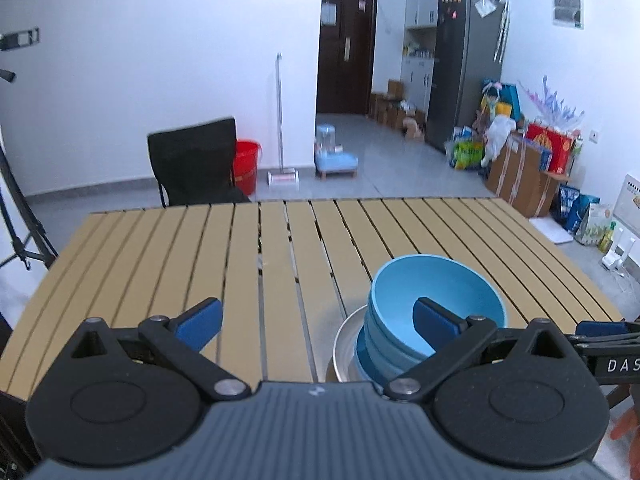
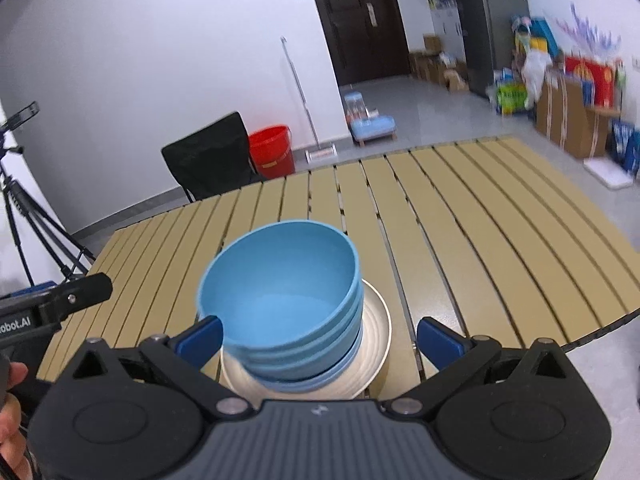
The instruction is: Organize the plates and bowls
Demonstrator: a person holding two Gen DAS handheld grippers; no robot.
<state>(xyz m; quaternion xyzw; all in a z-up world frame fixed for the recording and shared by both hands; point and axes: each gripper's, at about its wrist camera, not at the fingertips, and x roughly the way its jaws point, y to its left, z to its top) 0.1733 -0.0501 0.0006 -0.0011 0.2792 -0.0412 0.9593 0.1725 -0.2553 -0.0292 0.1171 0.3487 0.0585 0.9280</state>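
Here, left gripper (image 1: pixel 318 322) and right gripper (image 2: pixel 319 340) both gape empty | nested blue bowls (image 2: pixel 286 312) sit on silver plates (image 2: pixel 374 354) near the slatted table's (image 2: pixel 480 240) near edge | judged stacked; withdraw clear without nudging.

Left gripper (image 1: pixel 318 322) and right gripper (image 2: pixel 319 340) side by side, both angled downward, fingers spread wide, gripping nothing. Bare hand (image 2: pixel 10 420) behind the left one.
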